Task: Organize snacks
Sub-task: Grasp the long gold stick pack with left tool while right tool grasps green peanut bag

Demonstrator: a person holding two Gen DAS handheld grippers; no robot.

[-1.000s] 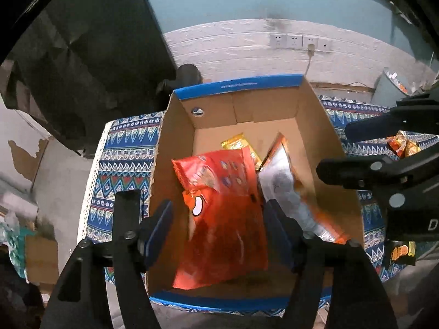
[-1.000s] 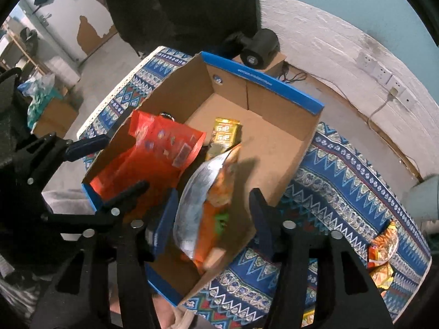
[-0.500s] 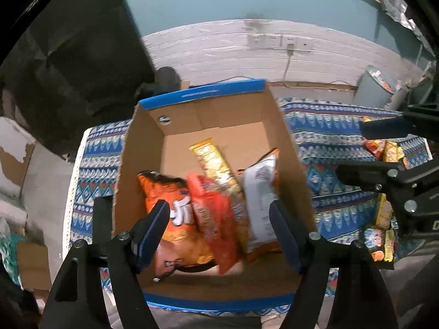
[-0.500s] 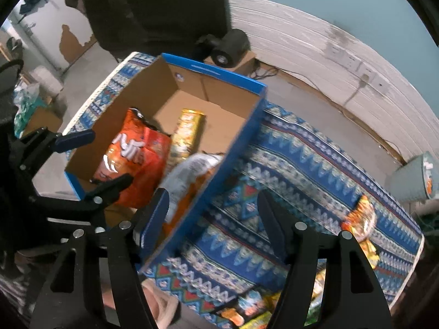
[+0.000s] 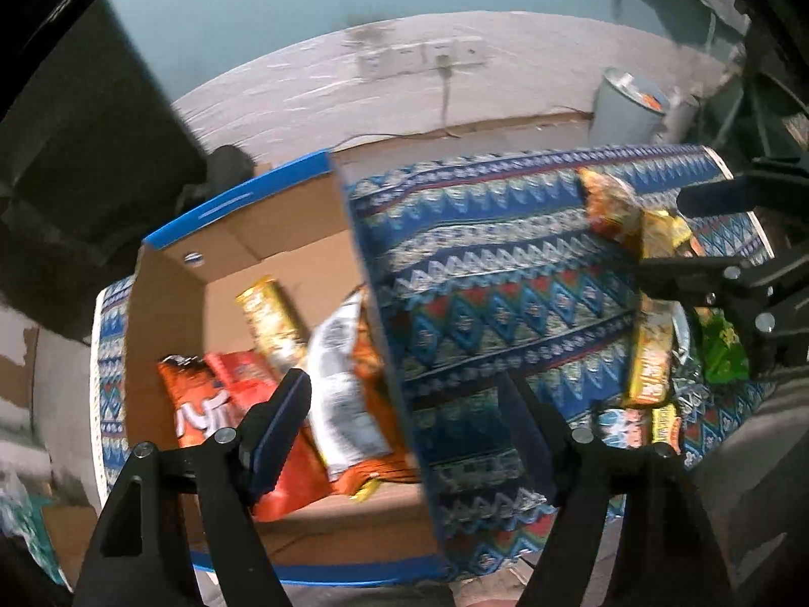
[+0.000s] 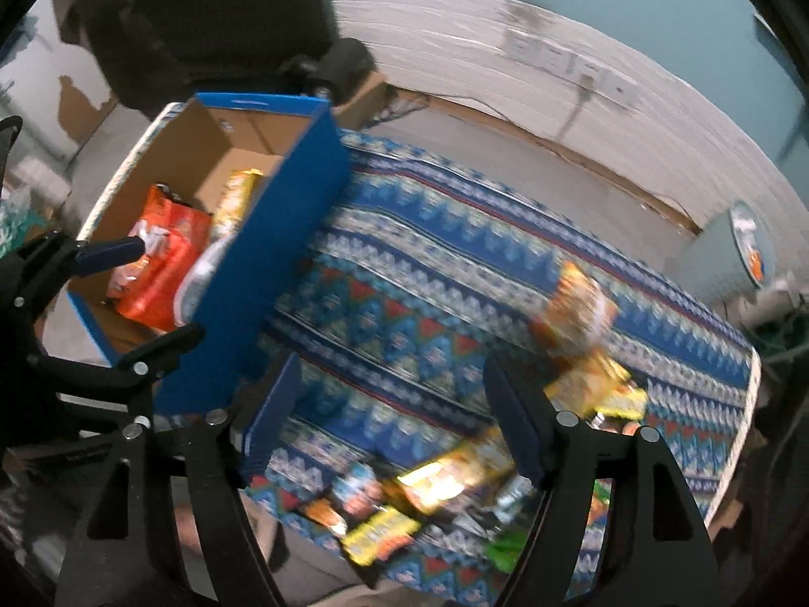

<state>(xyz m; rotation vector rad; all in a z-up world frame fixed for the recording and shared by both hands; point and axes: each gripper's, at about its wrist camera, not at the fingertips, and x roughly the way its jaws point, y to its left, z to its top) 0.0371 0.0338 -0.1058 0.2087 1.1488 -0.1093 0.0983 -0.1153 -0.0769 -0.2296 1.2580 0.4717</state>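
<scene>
Cardboard box (image 5: 283, 212) of snacks sits left of both empty, open grippers (image 5: 404, 435) (image 6: 389, 420).

Orange, red, gold and silver packets (image 5: 349, 384) are seen inside the open box (image 5: 167, 313) at left; loose packets (image 6: 445, 475) are scattered at near right.
</scene>
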